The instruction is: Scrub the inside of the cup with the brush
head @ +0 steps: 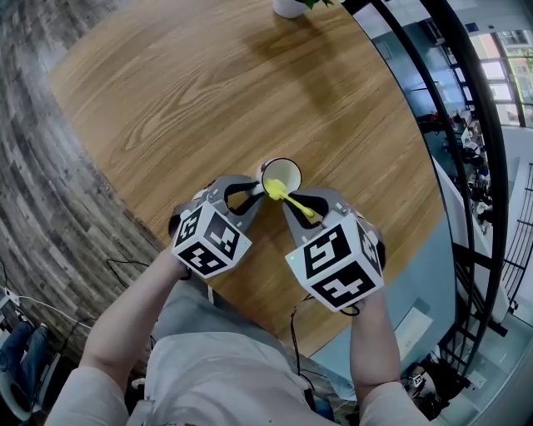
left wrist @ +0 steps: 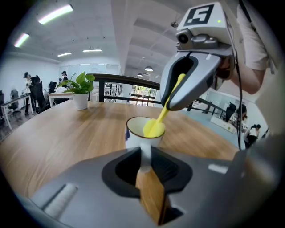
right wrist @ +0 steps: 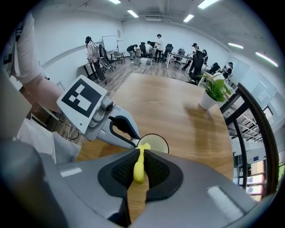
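Observation:
A white cup (head: 281, 175) with a dark rim stands on the round wooden table (head: 208, 91). My left gripper (head: 254, 194) is shut on the cup's white handle (left wrist: 144, 160), which runs between its pads in the left gripper view. The right gripper (head: 293, 205) is shut on the handle of a yellow brush (head: 287, 198). The brush slants down from the right gripper (left wrist: 185, 84), and its yellow head (left wrist: 154, 128) sits at the cup's mouth, partly inside the cup (left wrist: 136, 139). In the right gripper view the brush (right wrist: 139, 165) points at the cup (right wrist: 156, 143), with the left gripper (right wrist: 121, 132) beside it.
A potted green plant (head: 289, 7) (right wrist: 209, 99) stands at the table's far edge. A black railing (head: 466, 150) curves along the table's right side, with a drop to a lower floor beyond. People sit and stand at desks (right wrist: 178, 53) far off.

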Motion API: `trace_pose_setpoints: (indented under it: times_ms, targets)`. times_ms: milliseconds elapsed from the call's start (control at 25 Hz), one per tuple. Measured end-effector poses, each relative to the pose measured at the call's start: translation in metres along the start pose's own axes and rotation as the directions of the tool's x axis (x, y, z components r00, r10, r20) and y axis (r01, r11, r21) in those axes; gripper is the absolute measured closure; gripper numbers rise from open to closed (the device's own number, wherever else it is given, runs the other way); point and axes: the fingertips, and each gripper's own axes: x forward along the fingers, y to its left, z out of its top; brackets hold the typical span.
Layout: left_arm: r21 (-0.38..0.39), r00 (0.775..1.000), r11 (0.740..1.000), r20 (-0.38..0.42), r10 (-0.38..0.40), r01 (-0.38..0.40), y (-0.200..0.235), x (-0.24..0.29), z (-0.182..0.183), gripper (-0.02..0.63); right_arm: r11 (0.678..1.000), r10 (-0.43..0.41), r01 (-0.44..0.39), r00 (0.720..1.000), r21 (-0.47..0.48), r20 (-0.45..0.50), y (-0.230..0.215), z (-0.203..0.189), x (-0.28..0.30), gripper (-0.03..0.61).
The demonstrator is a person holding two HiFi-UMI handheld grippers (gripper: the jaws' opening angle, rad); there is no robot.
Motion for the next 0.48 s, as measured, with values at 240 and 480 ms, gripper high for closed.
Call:
trace_pose_setpoints:
  times_ms: [240, 480]
  targets:
    - [0.029, 1.0, 1.0, -0.015, 0.0, 0.001, -0.002, -0.001, 0.0, 0.546, 0.999, -0.024, 0.025, 0.999, -0.021, 0.046, -0.003, 0.026, 0.004, 0.548]
    - [0.006, 1.0, 1.0, -0.002, -0.001, 0.001, -0.002, 0.0, 0.0, 0.546, 0.997, -0.078, 0.075, 0.992, 0.033, 0.1, -0.022, 0.041, 0.014, 0.546]
